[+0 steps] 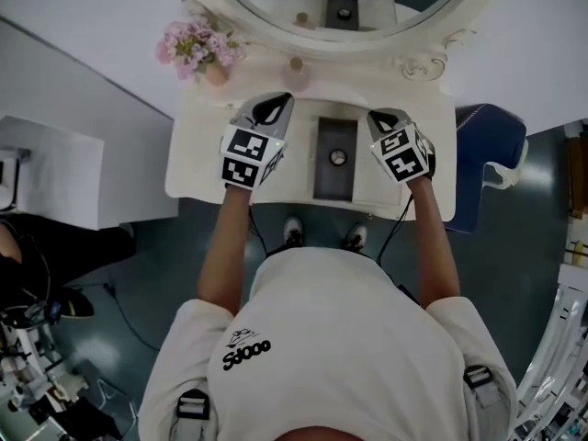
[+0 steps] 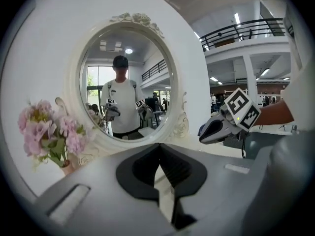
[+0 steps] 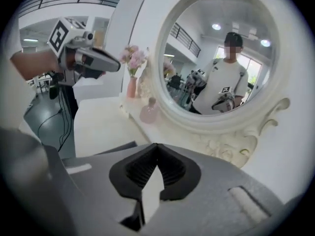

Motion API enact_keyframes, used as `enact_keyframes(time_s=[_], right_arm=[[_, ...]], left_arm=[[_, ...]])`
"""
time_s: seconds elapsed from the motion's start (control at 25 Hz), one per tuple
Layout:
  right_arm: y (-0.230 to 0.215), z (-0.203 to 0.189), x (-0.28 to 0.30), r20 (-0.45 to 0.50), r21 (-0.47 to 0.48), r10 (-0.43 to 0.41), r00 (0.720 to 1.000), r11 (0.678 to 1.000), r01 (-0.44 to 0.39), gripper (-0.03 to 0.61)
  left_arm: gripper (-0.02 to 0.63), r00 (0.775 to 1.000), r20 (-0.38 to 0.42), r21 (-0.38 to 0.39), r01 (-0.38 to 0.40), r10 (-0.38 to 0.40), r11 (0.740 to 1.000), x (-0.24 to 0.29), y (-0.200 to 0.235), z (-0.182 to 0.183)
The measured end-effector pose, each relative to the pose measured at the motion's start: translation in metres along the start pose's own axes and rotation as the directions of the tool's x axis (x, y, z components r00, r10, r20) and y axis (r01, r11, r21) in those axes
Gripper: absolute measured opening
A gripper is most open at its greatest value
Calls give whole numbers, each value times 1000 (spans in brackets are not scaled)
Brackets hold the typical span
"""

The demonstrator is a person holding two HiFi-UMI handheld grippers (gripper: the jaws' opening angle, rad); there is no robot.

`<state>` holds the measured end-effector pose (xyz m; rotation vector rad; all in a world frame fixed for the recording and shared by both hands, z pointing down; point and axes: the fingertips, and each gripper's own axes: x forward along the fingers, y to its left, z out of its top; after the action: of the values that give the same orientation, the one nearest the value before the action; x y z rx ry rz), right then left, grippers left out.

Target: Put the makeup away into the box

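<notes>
Head view: a person stands at a white table point(image 1: 202, 163) that backs onto an oval mirror point(image 1: 418, 12) at 12 o'clock. A dark oblong box point(image 1: 333, 186) sits open on the middle of the table, its long side running from 12 to 6 o'clock. One small round item point(image 1: 338, 157) lies inside it near the centre; what kind of item it is cannot be told. A pink bottle point(image 1: 296, 72) stands outside the box at its 11 o'clock, close against the mirror frame. Pink flowers point(image 1: 195, 49) in a vase stand at the box's 10 o'clock, at the table's far left corner. The left tongs point(image 1: 276, 102) are held above the table at the box's 9 o'clock, and the right tongs point(image 1: 381, 118) at its 3 o'clock. Neither touches the box, and both point toward the mirror. The left gripper view shows the left jaws together at the tips with nothing between them. The right gripper view shows the right jaws likewise closed and empty, with only table surface visible behind them. A blue chair point(image 1: 491, 145) stands off the table at 3 o'clock.
</notes>
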<state>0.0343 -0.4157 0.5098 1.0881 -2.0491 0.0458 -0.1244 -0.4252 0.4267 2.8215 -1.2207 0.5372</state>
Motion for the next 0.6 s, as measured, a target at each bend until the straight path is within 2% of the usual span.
enact_keyframes(time_s=[0.08,0.2,0.4,0.6], right_arm=[[-22,15,-27,72,44,-55,996,998,52,3],[-54,35,-69,173,101,-137,975,988,121,3],[-94,62,-136,318,183,-258,912,961,208,2],[-116,71,-187,383,197,-342,858,938,286,2]], left_arm=[[17,999,49,30,-4,3,1000,2,-1,25],[17,993,117,74,-7,-2,997,3,-8,63],[17,976,217,142,-1,-30,990,0,-26,118],[17,958,283,191,2,-57,982,-4,-41,156]])
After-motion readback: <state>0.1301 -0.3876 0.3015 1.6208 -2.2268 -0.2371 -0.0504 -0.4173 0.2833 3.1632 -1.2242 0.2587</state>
